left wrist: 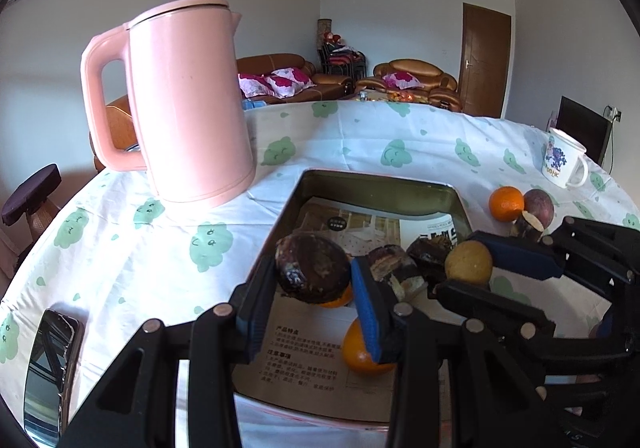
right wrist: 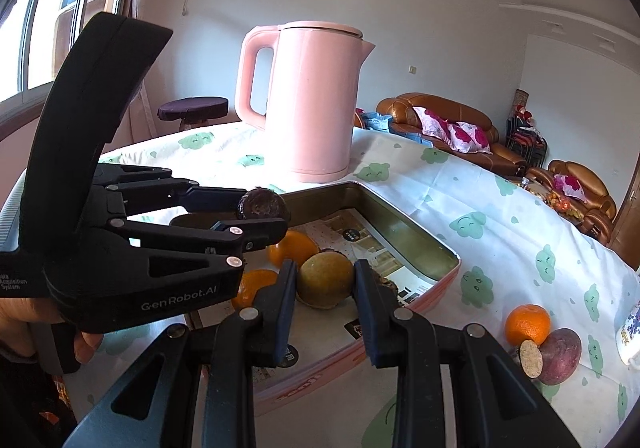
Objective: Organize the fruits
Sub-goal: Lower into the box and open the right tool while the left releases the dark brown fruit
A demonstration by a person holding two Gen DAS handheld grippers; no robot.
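Both grippers hang over the metal tin (left wrist: 316, 183) that sits on the desk (left wrist: 168, 248), which wears a white cloth printed with green clouds. The left gripper (left wrist: 316, 276) has its jaws closed on a dark, shrivelled brown fruit (left wrist: 310, 268), held above the paper-lined bottom of the tin. The right gripper (right wrist: 325, 282) has its jaws clamped on a yellow-brown round fruit (right wrist: 325, 279) — also held over the tin.

Below them in the tin lie two oranges (right wrist: 291, 248), one partly hidden under the left gripper, and more dark, wrinkled pieces (left wrist: 394, 268) beside the held fruit. Outside the tin, on the cloth to the right, a third orange (right wrist: 527, 324) touches a purple round fruit (right wrist: 560, 354), with a small cut, pale-faced piece (right wrist: 530, 360) leaning against them. A white mug (left wrist: 562, 161) stands farther right. A pink kettle (left wrist: 188, 103) stands upright just behind the tin's far-left corner — and a phone (left wrist: 52, 368) lies at the desk's near-left edge.
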